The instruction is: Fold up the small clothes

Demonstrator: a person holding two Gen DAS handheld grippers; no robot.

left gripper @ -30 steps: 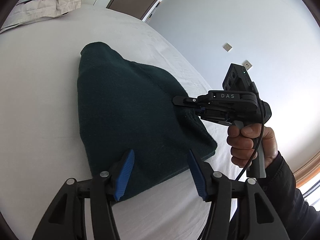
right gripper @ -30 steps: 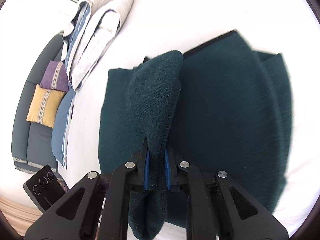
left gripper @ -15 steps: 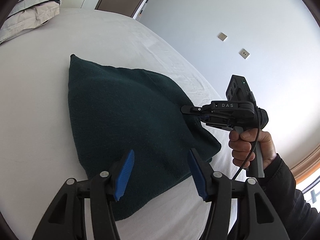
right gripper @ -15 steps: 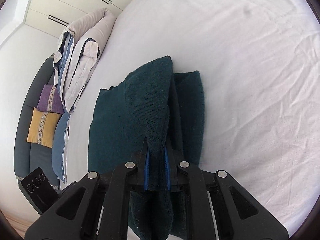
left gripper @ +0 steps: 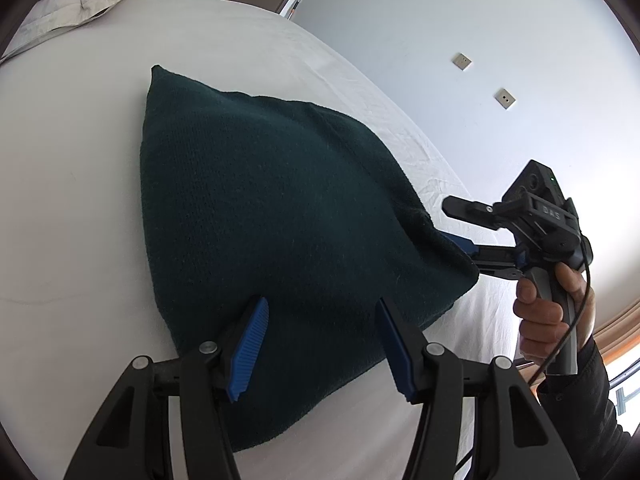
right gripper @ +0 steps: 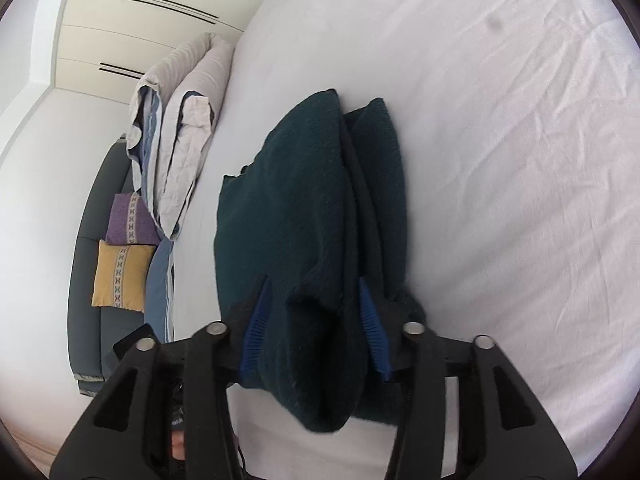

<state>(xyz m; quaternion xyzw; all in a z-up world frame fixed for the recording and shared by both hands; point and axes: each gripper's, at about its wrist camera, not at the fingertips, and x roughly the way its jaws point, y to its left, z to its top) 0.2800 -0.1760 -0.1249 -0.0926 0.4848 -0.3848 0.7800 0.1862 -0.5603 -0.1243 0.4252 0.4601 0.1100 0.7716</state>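
Note:
A dark green knitted garment (left gripper: pixel 280 220) lies folded on the white bed sheet (left gripper: pixel 80 200). My left gripper (left gripper: pixel 320 308) hovers open over the garment's near edge, with nothing pinched between its blue pads. At the garment's right corner, a hand (left gripper: pixel 552 312) holds my right gripper (left gripper: pixel 456 226). In the right wrist view the jaws of the right gripper (right gripper: pixel 314 284) are opening. A thick fold of the garment (right gripper: pixel 304 208) sits loosely between the spread pads, which do not press on it.
A folded duvet and pillows (right gripper: pixel 180 120) lie at the head of the bed. A dark sofa (right gripper: pixel 84 280) with a purple cushion (right gripper: pixel 128 220) and a yellow cushion (right gripper: pixel 120 276) stands beside the bed. A wall (left gripper: pixel 480 40) rises past the far edge.
My right gripper carried the garment's fold across and laid it over the rest. Its jaws, shut on the fold before, now stand apart. The left gripper drifted slightly, still open.

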